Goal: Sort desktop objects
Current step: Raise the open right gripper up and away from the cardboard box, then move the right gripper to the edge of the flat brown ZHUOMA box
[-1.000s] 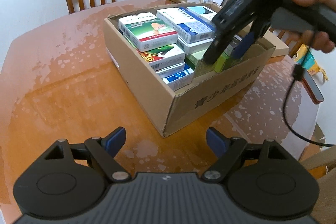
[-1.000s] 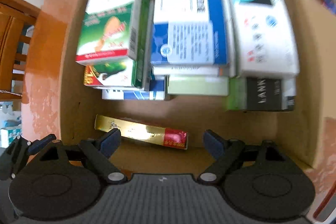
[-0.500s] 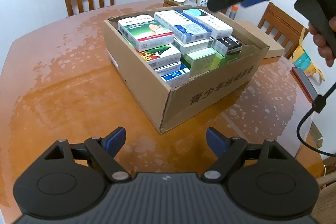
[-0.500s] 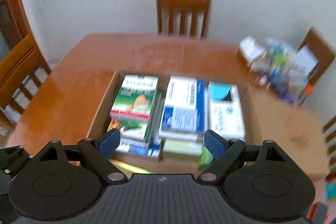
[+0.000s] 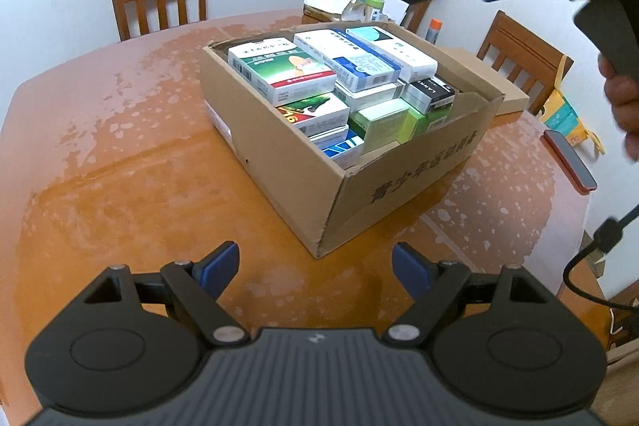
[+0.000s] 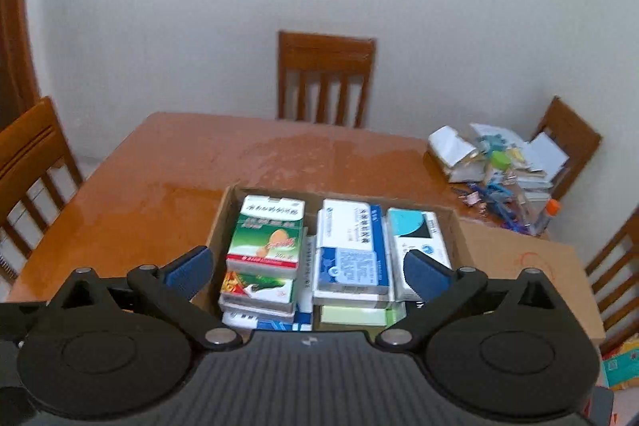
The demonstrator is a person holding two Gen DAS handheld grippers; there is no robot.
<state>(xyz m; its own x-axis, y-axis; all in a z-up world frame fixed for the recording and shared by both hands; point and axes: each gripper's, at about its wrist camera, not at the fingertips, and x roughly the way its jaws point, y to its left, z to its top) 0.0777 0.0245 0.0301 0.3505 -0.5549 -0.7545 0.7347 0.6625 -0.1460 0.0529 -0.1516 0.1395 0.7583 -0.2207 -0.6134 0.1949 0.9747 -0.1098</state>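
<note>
Boxes [image 6: 351, 250], light stiff card, are packed in a carton [image 5: 403, 182] ahead of the left tongs [image 5: 315, 262] and under the right tongs [image 6: 307, 270]. Both gape empty. Long sides would be pinched.

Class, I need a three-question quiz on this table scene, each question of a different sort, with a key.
1. True or false: the left tongs grip a medicine box.
2. Multiple choice: where is the green and white box? A) on the bare table B) on top of a stack in the cardboard box C) on a chair
3. Fill in: the right tongs are held ____ the cardboard box, open and holding nothing.

Key: 1 false, they are open over the table; 2 B; 3 above.
</note>
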